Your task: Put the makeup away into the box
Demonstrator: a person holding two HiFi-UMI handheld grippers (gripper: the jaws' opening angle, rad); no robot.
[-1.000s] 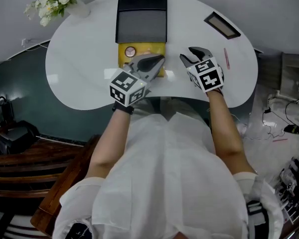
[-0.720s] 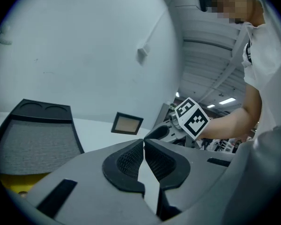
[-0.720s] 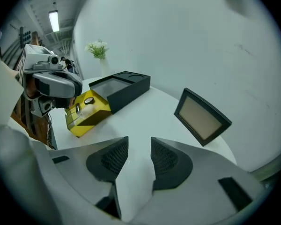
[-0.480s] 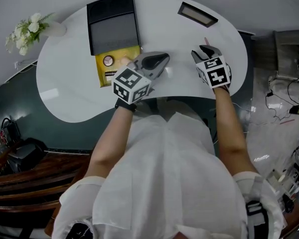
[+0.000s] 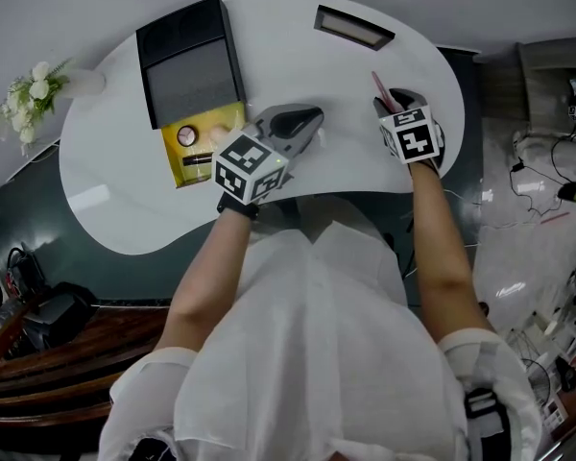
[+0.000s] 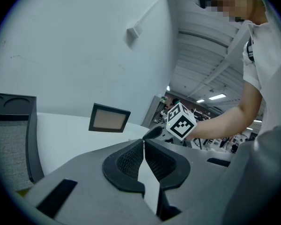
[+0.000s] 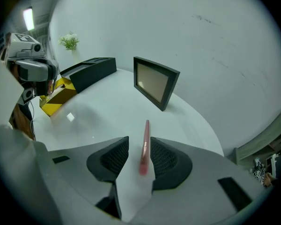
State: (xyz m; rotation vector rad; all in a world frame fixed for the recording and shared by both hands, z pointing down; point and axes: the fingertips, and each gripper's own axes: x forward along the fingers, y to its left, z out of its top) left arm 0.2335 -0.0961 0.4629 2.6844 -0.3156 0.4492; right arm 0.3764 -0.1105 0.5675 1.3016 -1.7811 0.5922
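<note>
The one pink makeup stick [image 7: 144,144] lies flat on the white counter [image 5: 125,190]. Its long axis runs along the line of the jaws of the right hand-held gripper [image 7: 139,146]. Its far end points toward the single dark-framed panel [image 7: 154,83] at the back of the counter. In the head view the stick [image 5: 378,86] slants away from the person, just beyond the right hand-held gripper [image 5: 396,99].

That hand-held gripper's jaws have just been closing. They stand apart, with the stick between them, nearer the right-hand jaw and not clamped.

The left hand-held gripper [image 6: 144,144] has its jaws together on nothing, over the middle of the counter. The one box [image 5: 187,65], black with a yellow section at its near end, sits well apart from the stick, on the far side of the left hand-held gripper.
</note>
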